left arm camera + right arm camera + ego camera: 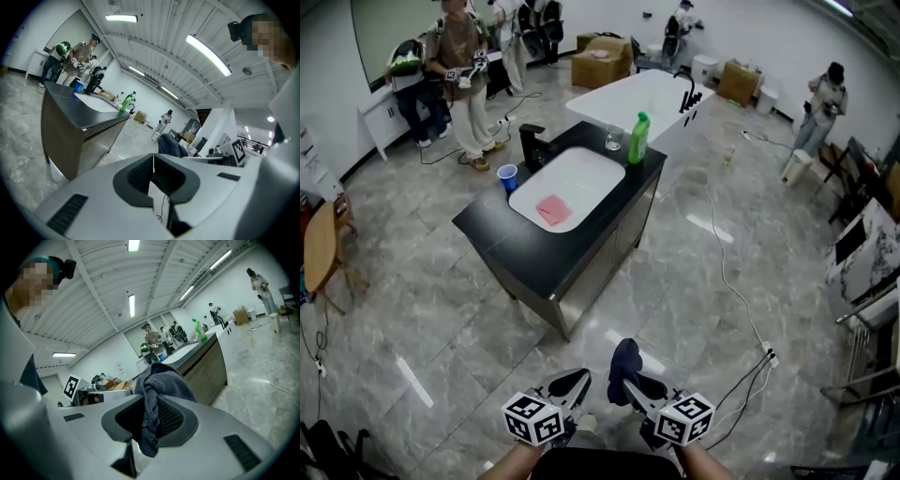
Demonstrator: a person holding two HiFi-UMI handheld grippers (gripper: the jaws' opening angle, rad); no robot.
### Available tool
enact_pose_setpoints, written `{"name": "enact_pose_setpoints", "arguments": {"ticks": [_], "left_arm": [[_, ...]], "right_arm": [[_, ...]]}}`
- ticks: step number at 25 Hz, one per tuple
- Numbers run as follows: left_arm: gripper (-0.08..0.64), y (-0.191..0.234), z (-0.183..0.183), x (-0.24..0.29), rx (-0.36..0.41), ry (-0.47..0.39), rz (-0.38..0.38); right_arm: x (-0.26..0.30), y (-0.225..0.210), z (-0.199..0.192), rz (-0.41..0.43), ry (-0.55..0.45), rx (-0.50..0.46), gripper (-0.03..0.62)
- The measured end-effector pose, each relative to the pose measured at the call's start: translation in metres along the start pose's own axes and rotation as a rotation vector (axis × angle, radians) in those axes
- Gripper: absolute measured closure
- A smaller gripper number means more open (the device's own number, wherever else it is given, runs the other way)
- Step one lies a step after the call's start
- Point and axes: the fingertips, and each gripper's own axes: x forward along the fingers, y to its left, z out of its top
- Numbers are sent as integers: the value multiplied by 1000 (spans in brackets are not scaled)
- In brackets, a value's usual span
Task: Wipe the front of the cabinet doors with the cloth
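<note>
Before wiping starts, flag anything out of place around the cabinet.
A pink rag lies in the sink basin, and a loose cable trails across the floor beside the cabinet. Nothing looks spilled or damaged.

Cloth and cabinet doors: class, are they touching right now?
Apart. The head view shows the cloth, clamped in the right tongs, near the person, with bare floor between it and the cabinet doors.

A large open test hall, a staged lab rather than a home. Ahead of the jaws a freestanding sink cabinet (520,248) stands alone on polished stone floor (441,309). Beyond it are a bathtub (628,98), cardboard boxes (600,61), loose cables (727,272) and standing people (469,75). Strip lights (208,54) hang overhead.
</note>
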Motion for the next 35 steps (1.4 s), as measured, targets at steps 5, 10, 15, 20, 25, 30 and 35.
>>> {"name": "enact_pose_setpoints", "arguments": {"ticks": [5,10,15,20,25,30,35], "left_arm": [[546,-3,9,28,49,-2,64],[546,-26,16,81,32,-31,132],[545,-49,16,136,12,-49,195],[546,-59,15,157,-16,-98,273],[545,-51,18,159,-63,-154,345],[545,-47,18,155,-71,-179,343],[545,-16,14,142,-108,-201,379]], "right_arm": [[5,-26,18,73,29,-54,503],[-11,-69,41,169,64,-63,503],[-34,-124,60,216,106,-69,503],[-45,-157,65,261,157,-69,503],[-34,-165,62,305,195,-78,503],[-19,-162,57,333,227,-77,503],[8,-152,53,337,252,-96,503]]}}
